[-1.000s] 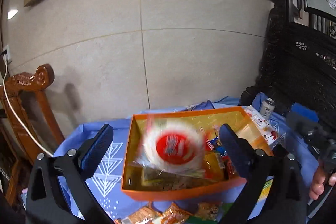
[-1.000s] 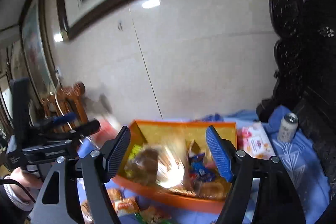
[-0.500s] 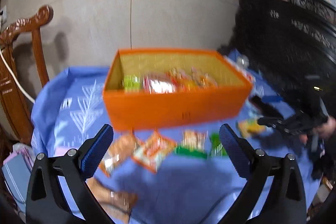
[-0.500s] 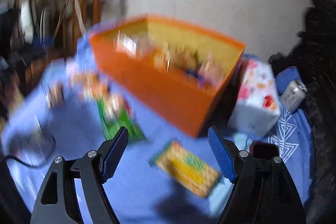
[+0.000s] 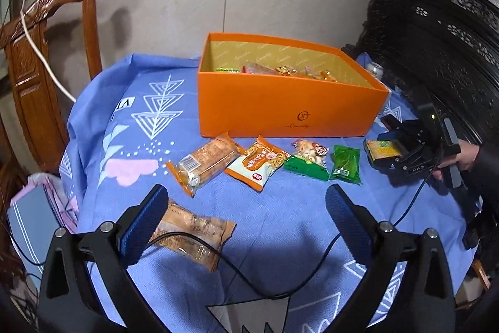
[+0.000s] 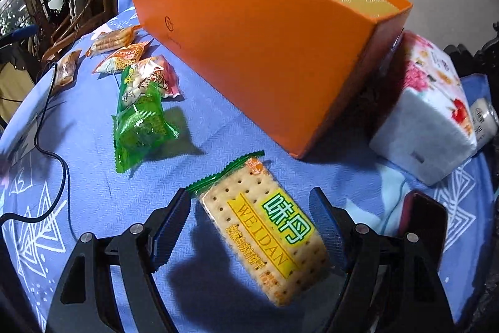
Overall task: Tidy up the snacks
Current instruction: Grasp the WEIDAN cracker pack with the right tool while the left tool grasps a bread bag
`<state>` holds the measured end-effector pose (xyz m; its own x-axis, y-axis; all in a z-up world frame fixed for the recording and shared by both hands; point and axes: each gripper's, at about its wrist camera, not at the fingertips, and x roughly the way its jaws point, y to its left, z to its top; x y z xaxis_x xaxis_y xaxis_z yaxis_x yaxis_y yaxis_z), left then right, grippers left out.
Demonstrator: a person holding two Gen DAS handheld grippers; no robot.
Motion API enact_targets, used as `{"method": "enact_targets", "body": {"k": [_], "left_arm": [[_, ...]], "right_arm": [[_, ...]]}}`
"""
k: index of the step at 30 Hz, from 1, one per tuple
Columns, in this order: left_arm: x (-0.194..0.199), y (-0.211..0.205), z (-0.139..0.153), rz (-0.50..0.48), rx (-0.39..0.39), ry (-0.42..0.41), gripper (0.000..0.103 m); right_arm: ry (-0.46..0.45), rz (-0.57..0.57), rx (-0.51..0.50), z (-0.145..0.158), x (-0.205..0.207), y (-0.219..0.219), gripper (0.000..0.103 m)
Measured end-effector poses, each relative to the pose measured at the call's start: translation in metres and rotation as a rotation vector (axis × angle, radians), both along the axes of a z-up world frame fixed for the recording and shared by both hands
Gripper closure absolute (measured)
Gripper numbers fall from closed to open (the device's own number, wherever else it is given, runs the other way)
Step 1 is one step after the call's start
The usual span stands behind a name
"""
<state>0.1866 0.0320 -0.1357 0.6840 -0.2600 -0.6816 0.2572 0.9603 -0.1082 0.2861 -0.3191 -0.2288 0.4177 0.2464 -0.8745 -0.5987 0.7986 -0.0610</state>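
1. While the left wrist view takes in the whole bench (image 5: 280, 227) under its blue cloth, only it shows the carved wooden chair (image 5: 46, 30) at the left and the inside of the orange box (image 5: 287, 102), where several wrapped snacks lie; their number cannot be told.
2. Right wrist view alone shows the white flowered tissue pack (image 6: 433, 114) touching the box's far end, and a dark phone-like slab (image 6: 424, 223) beside the right tongs (image 6: 249, 227).
3. Drink can (image 5: 374, 70): one, behind the box's right corner, seen in both views.
4. Right tongs: spread wide, fingers either side of the cracker pack (image 6: 265, 230), which lies flat on the cloth between them. Contact with the pads cannot be told.
5. Left tongs (image 5: 246, 223): wide apart, gripping nothing. One brown pastry pack (image 5: 193, 234) lies just inside the left finger, partly behind it; a black cable (image 5: 249, 276) crosses it.
6. Loose snacks on the cloth, counted from the left wrist view: six. Row in front of the box, left to right: orange biscuit pack (image 5: 205, 163), orange-and-white packet (image 5: 257, 166), pink-and-green packet (image 5: 308, 158), green packet (image 5: 344, 164), then the cracker pack at the right tongs. The pastry pack sits nearer.
7. Boxes: one. Tongs: two.
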Motion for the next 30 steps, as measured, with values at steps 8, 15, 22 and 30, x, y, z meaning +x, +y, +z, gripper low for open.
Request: {"method": "enact_targets", "body": {"k": [8,15,22,30], "left_arm": [[-0.004,-0.006,-0.001,-0.011,0.015,-0.001,0.004],[-0.008,-0.004,-0.008,-0.005,0.016,0.025,0.004],[-0.019,0.001,-0.011,0.014,0.005,0.048,0.004],[-0.038,0.006,-0.010,0.023,0.005,0.041,0.004]], "right_arm": [[0.023,-0.019,-0.008,-0.009,-0.004,0.000,0.022],[0.015,-0.116,0.027,-0.015,-0.012,-0.003,0.003],[-0.004,-0.136,0.040,-0.017,-0.013,-0.002,0.003],[0.016,-0.216,0.022,-0.012,-0.025,0.001,0.026]]}}
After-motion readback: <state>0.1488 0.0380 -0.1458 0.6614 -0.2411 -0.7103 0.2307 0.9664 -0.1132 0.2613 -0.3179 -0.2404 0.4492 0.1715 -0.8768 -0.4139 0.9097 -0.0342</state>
